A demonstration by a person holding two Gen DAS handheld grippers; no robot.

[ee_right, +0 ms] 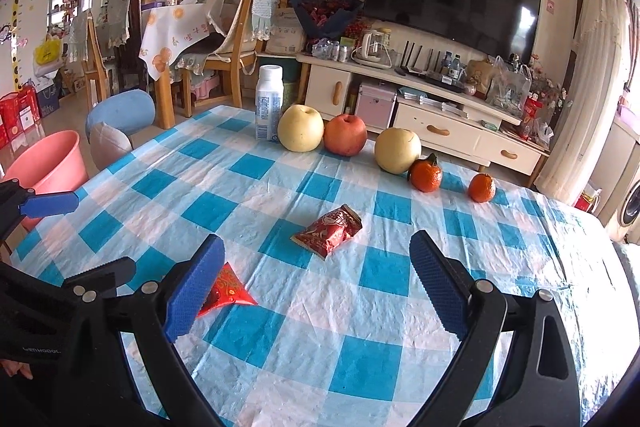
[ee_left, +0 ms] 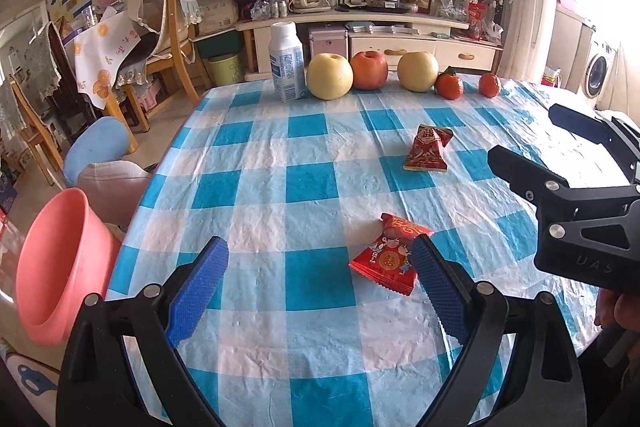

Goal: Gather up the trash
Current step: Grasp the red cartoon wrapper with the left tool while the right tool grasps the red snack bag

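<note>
Two red snack wrappers lie on the blue-and-white checked tablecloth point(ee_left: 304, 183). The nearer wrapper point(ee_left: 390, 255) touches the inside of my left gripper's right finger; in the right wrist view this same wrapper point(ee_right: 230, 287) is partly hidden behind a blue pad. My left gripper point(ee_left: 318, 255) is open and low over the cloth. The farther, crumpled wrapper point(ee_left: 428, 149) lies just ahead of my right gripper point(ee_right: 316, 247), where it shows as a dark red wrapper point(ee_right: 328, 229). That gripper is open and holds nothing. A pink bucket point(ee_left: 52, 267) stands off the table's left edge.
At the far edge stand a white bottle point(ee_left: 286, 63), two yellow pears point(ee_left: 330, 77), a red apple point(ee_left: 370, 70) and two tangerines point(ee_left: 450, 85). Stools point(ee_right: 120, 113) and chairs are beyond the left edge. A TV cabinet point(ee_right: 432, 99) is behind.
</note>
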